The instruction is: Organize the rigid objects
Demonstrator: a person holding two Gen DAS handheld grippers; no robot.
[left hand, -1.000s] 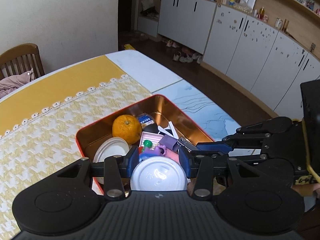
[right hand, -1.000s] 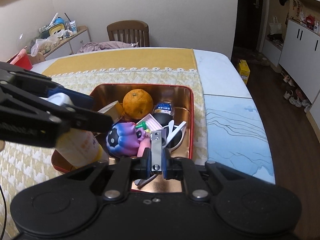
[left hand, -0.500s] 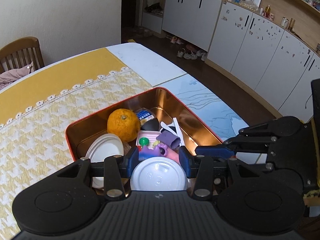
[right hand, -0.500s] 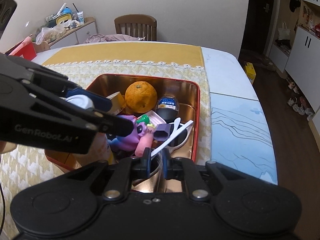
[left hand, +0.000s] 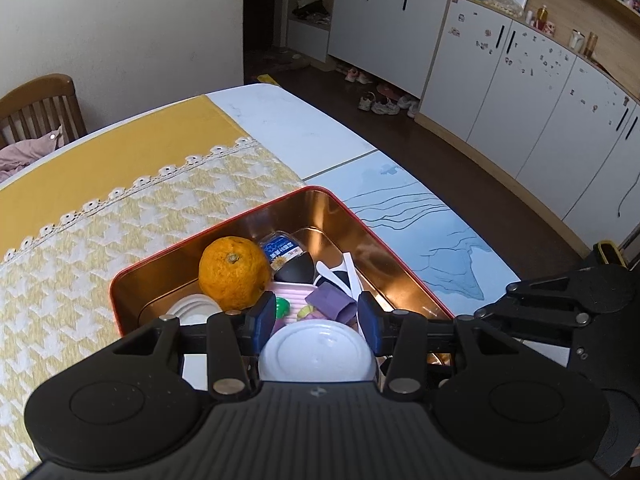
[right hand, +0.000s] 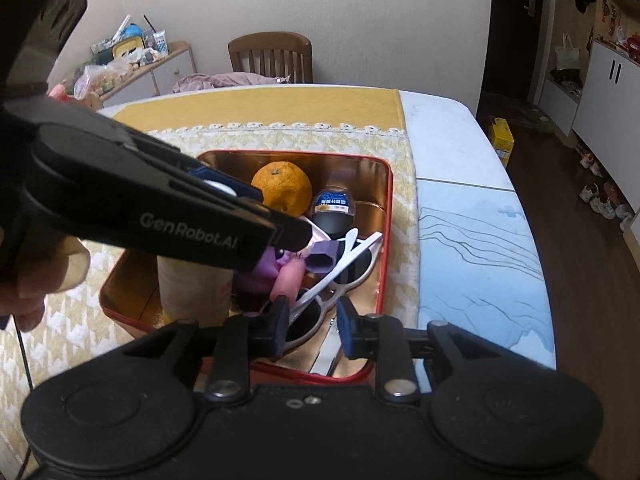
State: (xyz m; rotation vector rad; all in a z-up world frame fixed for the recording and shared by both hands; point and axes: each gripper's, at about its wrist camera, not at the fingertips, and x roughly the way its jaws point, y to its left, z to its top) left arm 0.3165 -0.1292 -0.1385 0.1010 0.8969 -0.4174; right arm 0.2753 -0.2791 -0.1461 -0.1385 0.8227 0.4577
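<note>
A red-rimmed copper tin (left hand: 352, 216) (right hand: 382, 240) on the table holds an orange (left hand: 234, 272) (right hand: 282, 188), a small blue-labelled bottle (left hand: 282, 249) (right hand: 334, 204), white sunglasses (right hand: 340, 264), a purple toy (left hand: 330, 300) and a white lid (left hand: 192, 312). My left gripper (left hand: 316, 318) is shut on a white-lidded cup (left hand: 318, 354); its tan body (right hand: 194, 294) stands over the tin's near left part. My right gripper (right hand: 312, 328) is open and empty above the tin's near edge, over the sunglasses.
The tin sits on a yellow houndstooth cloth (left hand: 132, 216) beside a bare marbled tabletop (right hand: 472, 248). A wooden chair (right hand: 270, 56) stands at the far side. White cabinets (left hand: 500, 80) line the room's wall.
My right gripper has opened and let go of the metal item it held, which now lies in the tin. Both grippers have lifted a little. The left still holds the cup.
</note>
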